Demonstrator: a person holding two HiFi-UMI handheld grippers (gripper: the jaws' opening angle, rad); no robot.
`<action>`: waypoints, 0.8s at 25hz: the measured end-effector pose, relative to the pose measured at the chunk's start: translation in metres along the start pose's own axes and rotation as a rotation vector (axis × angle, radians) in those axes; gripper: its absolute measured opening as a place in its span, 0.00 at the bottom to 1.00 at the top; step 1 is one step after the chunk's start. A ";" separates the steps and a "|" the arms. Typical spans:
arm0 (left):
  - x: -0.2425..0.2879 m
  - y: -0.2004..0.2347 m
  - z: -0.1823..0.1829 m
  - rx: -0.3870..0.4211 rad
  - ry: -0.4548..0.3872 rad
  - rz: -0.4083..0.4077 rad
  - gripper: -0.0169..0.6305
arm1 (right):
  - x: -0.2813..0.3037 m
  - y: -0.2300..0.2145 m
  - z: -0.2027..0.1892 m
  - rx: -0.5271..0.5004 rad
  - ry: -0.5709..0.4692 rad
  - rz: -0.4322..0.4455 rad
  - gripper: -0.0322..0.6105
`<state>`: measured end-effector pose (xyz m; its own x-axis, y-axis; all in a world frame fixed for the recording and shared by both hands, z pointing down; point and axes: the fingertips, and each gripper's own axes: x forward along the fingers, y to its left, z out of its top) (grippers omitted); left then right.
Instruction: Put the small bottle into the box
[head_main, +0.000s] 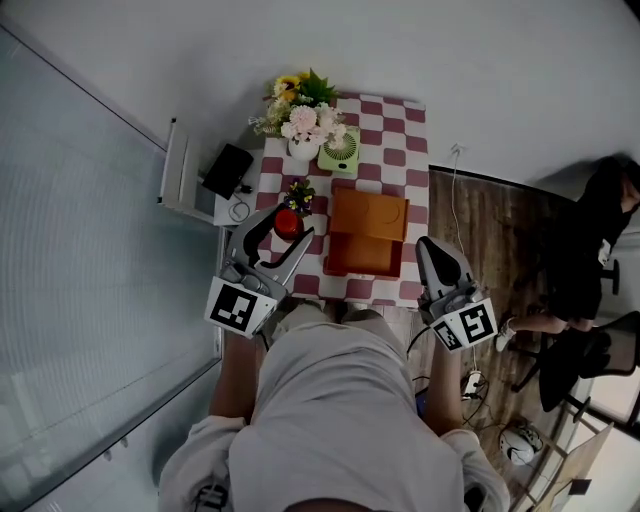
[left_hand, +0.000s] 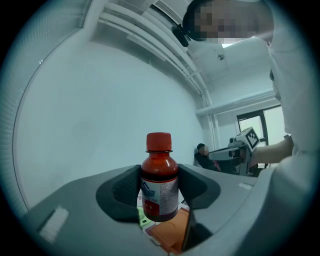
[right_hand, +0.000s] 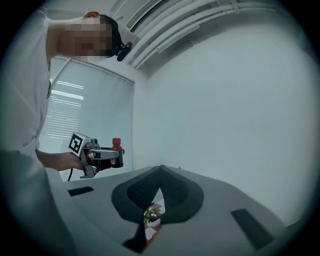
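You are gripping the small bottle (left_hand: 159, 170) upright in the left tongs (head_main: 287, 234), holding it raised just left of the box (head_main: 368, 232). The right tongs (right_hand: 159, 192) are sitting closed and empty. The box is apparently lying open; insertion is not yet done.

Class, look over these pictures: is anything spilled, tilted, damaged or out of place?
Nothing stands out. The bottle stands upright in the left claw with its cap on, and nothing has spilled. The box lies square on the table, and the vase behind it is upright.
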<state>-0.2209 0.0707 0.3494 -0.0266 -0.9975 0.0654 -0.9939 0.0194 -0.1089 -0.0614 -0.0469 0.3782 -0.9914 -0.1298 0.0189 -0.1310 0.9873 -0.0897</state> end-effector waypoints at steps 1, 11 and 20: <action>0.004 -0.003 -0.001 0.028 0.010 -0.012 0.37 | -0.005 -0.003 -0.003 0.007 0.005 -0.012 0.05; 0.078 -0.069 -0.077 0.249 0.244 -0.269 0.37 | -0.077 -0.025 -0.021 0.058 0.018 -0.166 0.05; 0.145 -0.141 -0.233 0.410 0.562 -0.537 0.37 | -0.157 -0.042 -0.043 0.116 0.014 -0.359 0.05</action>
<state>-0.1093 -0.0606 0.6051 0.2773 -0.6816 0.6771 -0.7730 -0.5769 -0.2641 0.1005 -0.0639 0.4218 -0.8823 -0.4634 0.0830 -0.4705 0.8624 -0.1870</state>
